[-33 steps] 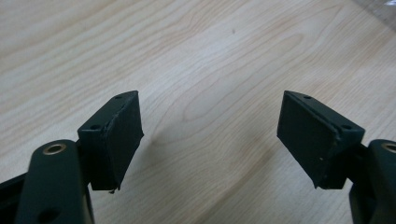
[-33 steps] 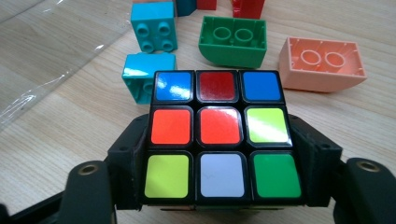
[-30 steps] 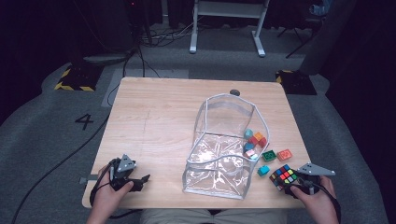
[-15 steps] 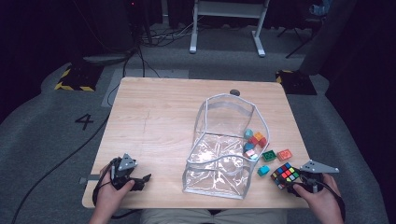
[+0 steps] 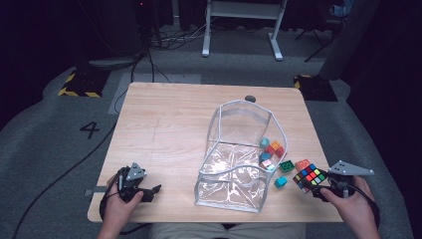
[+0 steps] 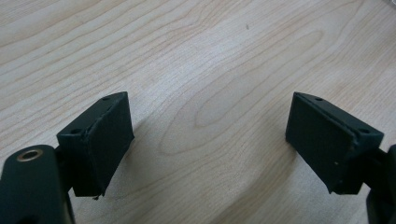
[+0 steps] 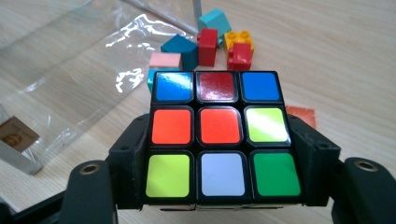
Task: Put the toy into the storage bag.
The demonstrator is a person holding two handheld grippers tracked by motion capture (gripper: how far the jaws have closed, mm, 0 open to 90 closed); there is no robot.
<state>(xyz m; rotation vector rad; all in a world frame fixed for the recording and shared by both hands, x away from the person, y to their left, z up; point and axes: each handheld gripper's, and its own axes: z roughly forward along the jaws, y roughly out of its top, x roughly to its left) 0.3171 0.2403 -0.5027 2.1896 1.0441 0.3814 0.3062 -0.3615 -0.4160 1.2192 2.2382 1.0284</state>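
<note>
The right gripper (image 7: 219, 154) clamps a cube (image 7: 219, 135). The left gripper (image 6: 210, 149) gapes, empty, having just widened. A "4" (image 5: 90, 130) marks the floor.

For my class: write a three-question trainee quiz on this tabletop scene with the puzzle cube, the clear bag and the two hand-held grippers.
1. True or false: the right gripper grips the multicoloured puzzle cube between its jaws.
2. What lies between the left gripper's jaws? A) a red brick B) nothing but bare wooden table C) the bag's edge
3. On which side of the clear plastic zip bag, as the high view shows it, do the small coloured toy bricks lie?

Key: 1 true; 2 B; 3 its right side, next to the cube.
</note>
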